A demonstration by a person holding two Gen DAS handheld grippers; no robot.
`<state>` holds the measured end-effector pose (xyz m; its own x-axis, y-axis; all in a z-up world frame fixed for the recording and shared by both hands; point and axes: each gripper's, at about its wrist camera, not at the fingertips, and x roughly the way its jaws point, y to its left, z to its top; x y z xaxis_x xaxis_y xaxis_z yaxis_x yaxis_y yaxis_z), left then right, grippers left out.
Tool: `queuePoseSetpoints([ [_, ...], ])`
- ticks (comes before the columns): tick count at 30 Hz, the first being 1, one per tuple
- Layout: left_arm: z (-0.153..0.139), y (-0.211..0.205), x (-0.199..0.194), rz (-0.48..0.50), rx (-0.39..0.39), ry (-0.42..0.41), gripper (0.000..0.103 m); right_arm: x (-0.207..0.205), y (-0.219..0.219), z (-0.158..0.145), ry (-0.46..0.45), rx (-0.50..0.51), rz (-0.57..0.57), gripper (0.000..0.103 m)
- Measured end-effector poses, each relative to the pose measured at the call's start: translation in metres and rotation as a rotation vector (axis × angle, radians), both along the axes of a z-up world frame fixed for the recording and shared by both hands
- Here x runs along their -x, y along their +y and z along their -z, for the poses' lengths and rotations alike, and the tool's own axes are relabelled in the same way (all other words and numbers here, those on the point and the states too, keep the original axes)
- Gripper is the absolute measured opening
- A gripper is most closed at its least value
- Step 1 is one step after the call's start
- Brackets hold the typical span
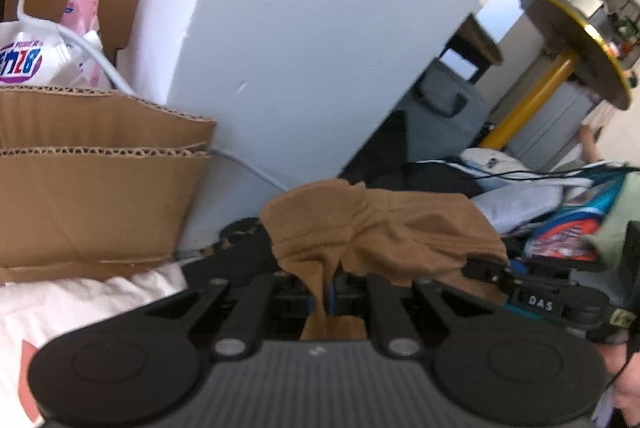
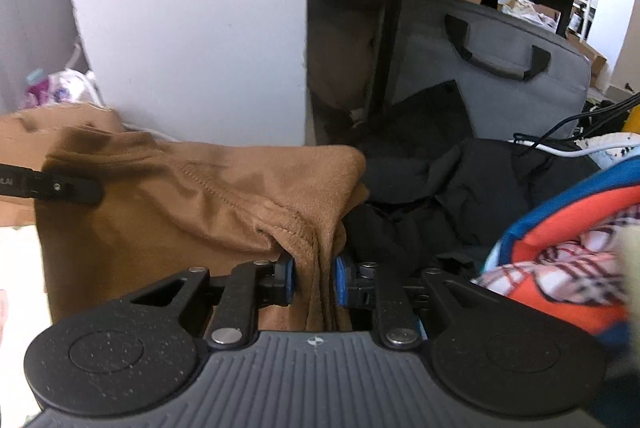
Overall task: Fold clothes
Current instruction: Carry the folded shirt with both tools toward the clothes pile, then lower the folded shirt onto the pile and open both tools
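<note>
A tan brown garment (image 1: 372,228) is held up between both grippers. My left gripper (image 1: 322,298) is shut on a bunched edge of it, the cloth pinched between blue pads. In the right wrist view the same tan garment (image 2: 192,204) drapes to the left, and my right gripper (image 2: 314,278) is shut on a thick fold of it. The other gripper's black finger (image 2: 60,186) pokes in from the left edge against the cloth. The right gripper's black finger (image 1: 532,292) shows at the right of the left wrist view.
A white pillar (image 1: 304,28) stands close ahead. Cardboard boxes (image 1: 96,188) sit at left. A dark garment pile (image 2: 460,196), a grey bag (image 2: 500,60), cables, and an orange-blue item (image 2: 568,228) lie right. A yellow-legged round table (image 1: 576,40) stands behind.
</note>
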<state>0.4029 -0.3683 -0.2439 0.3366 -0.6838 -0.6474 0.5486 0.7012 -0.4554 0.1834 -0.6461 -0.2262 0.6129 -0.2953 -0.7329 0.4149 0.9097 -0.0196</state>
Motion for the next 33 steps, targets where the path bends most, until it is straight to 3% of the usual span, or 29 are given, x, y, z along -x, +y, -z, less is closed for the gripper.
queuePoseSetpoints([
  [13, 0.027, -0.007, -0.024, -0.016, -0.077, 0.010, 0.007, -0.034, -0.018, 0.033, 0.071, -0.007, 0.022, 0.020],
  [19, 0.045, -0.004, -0.037, -0.019, -0.096, 0.034, 0.015, -0.056, -0.026, 0.053, 0.140, -0.001, 0.039, 0.023],
  [22, 0.046, 0.000, -0.040, -0.023, -0.103, 0.039, 0.031, -0.063, -0.029, 0.058, 0.164, -0.007, 0.048, 0.026],
  [23, 0.045, 0.003, -0.041, -0.037, -0.110, 0.037, 0.047, -0.063, -0.030, 0.056, 0.164, -0.012, 0.051, 0.026],
  [24, 0.043, 0.008, -0.043, -0.051, -0.112, 0.032, 0.055, -0.063, -0.031, 0.054, 0.164, -0.017, 0.053, 0.026],
  [33, 0.028, 0.034, -0.040, -0.071, -0.088, 0.041, 0.055, -0.036, -0.035, 0.020, 0.073, 0.005, 0.057, 0.031],
])
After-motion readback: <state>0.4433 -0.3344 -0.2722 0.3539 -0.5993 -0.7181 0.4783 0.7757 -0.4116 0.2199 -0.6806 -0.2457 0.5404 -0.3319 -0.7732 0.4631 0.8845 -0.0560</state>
